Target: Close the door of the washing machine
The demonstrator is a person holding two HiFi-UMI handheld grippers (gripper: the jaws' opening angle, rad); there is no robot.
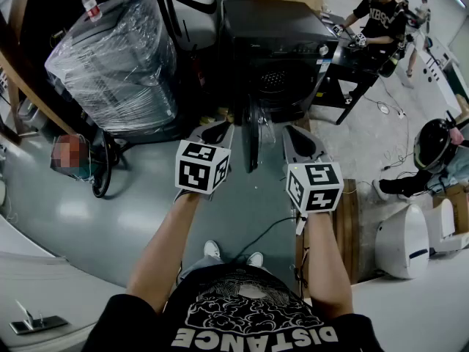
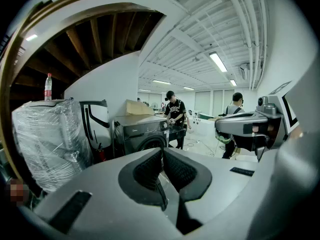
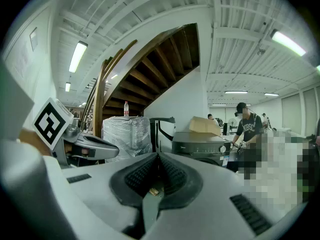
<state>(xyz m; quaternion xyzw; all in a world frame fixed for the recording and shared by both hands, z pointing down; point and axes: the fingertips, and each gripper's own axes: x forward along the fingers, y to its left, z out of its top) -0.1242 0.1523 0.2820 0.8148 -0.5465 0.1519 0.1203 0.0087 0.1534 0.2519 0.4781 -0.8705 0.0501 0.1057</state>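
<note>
The dark grey front-loading washing machine (image 1: 278, 42) stands straight ahead of you on the grey floor (image 1: 95, 204), with its round glass door (image 1: 253, 134) swung open toward you and seen edge-on. The door hangs between your two grippers in the head view, near both and touching neither.

Your left gripper (image 2: 163, 151) is clenched: its black ribbed pads meet at the tips with nothing between them. It sits just left of the door's edge. Your right gripper (image 3: 159, 155) is clenched too, empty, and sits just right of the door. Both tilt slightly downward toward the machine, and their white marker cubes (image 1: 203, 167) are close to your wrists.

To the left of the machine stands a large bundle wrapped in clear plastic film (image 1: 117, 64), with a clear plastic bottle (image 1: 89, 4) upright on top. A brown cardboard box (image 3: 205, 126) rests on the machine's top. Behind it to the right, a person in a black T-shirt (image 1: 377, 13) stands at a black table (image 1: 352, 61).
</note>
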